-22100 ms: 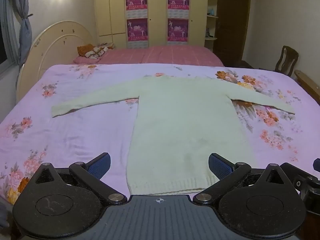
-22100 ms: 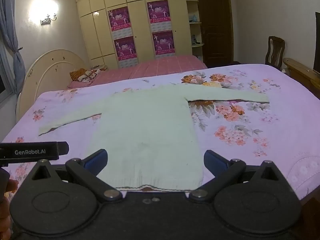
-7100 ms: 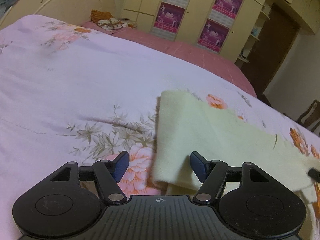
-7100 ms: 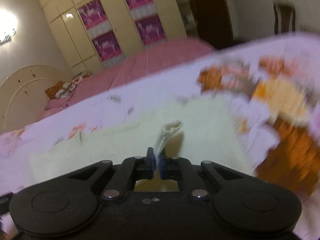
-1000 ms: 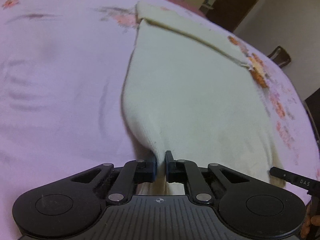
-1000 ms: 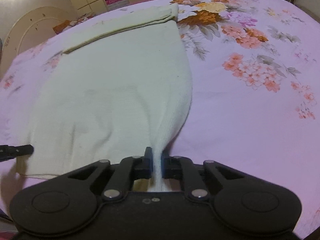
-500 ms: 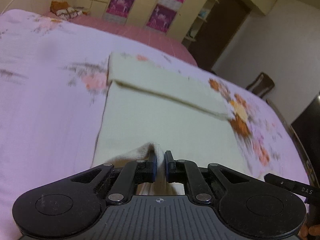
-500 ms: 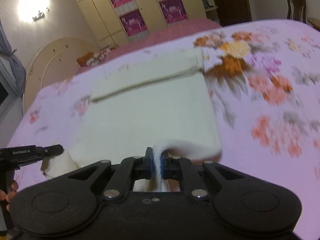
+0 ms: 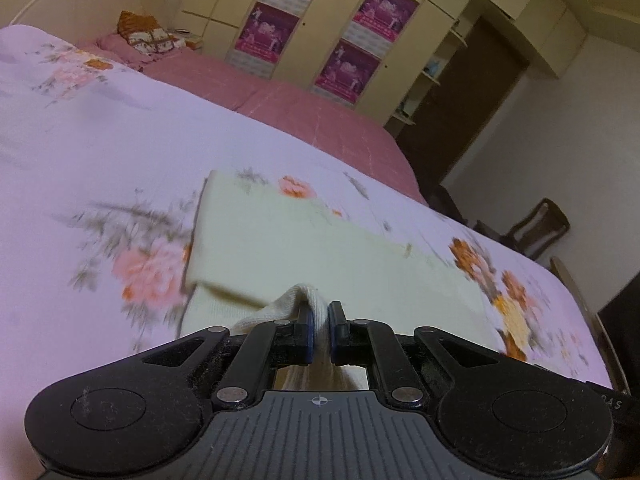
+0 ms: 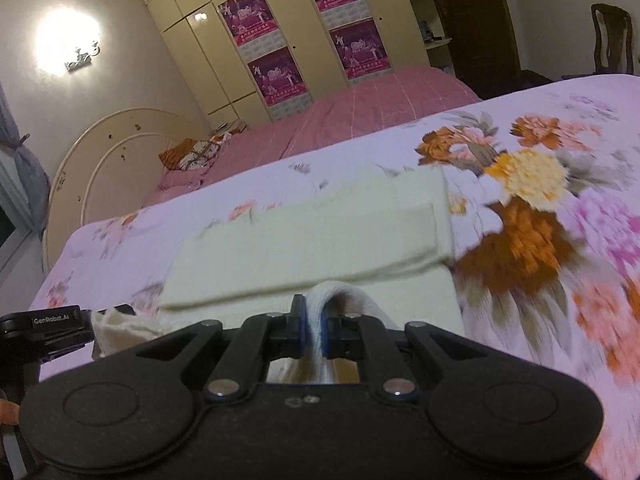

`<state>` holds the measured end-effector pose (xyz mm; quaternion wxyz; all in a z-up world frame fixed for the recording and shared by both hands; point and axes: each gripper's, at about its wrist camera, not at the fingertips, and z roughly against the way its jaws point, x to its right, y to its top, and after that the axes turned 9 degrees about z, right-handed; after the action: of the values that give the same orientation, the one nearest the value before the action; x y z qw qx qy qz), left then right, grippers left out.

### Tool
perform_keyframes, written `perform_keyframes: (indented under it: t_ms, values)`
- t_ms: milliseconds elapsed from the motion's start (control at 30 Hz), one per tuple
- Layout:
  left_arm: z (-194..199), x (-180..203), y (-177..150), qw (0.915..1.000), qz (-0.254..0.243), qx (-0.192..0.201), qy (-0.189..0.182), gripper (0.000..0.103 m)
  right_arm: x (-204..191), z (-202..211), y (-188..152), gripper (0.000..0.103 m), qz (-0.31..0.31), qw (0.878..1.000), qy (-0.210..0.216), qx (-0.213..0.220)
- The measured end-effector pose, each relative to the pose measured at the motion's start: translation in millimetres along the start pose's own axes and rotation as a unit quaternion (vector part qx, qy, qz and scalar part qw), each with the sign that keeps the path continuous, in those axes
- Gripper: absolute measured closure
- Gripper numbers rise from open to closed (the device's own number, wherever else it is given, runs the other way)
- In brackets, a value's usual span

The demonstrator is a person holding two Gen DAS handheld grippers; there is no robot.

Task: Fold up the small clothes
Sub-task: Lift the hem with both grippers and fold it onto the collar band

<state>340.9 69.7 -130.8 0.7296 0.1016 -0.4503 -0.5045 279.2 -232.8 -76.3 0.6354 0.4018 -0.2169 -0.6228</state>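
Note:
A pale cream knitted sweater (image 9: 320, 240) lies on the floral bed, its sleeves folded across the upper part into a band (image 10: 320, 236). My left gripper (image 9: 319, 334) is shut on the sweater's left hem corner, which bunches up between the blue pads. In the right wrist view my right gripper (image 10: 313, 334) is shut on the right hem corner, the ribbed edge looped over the pads. Both corners are lifted and carried over the body towards the sleeve band. The left gripper (image 10: 60, 328) with its bunch of cloth shows at the left edge of the right wrist view.
The pink flowered bedspread (image 9: 100, 152) stretches left and right of the sweater. Behind lies a second bed with a pink cover (image 10: 360, 108), a round headboard (image 10: 100, 148), wardrobes with purple posters (image 9: 276, 28), a dark door and a wooden chair (image 9: 540, 228).
Both grippers have carried the hem corners up and forward over the sweater's body, so the sleeve band is now close ahead. The cloth stays pinched in both.

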Motion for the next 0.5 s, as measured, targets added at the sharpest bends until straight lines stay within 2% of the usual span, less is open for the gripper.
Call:
perform_keyframes:
  t_ms: [333,500]
  values:
    - [-69,-5,35,0.9992,0.028,0.016,0.025,0.095,39,-69,27,0.096,-0.039,0.999,-0.011,0.001]
    - [-104,-8,57,0.9969,0.048,0.013,0.061,0.095,64,-103,42,0.096,-0.090,0.996,-0.020,-0.013]
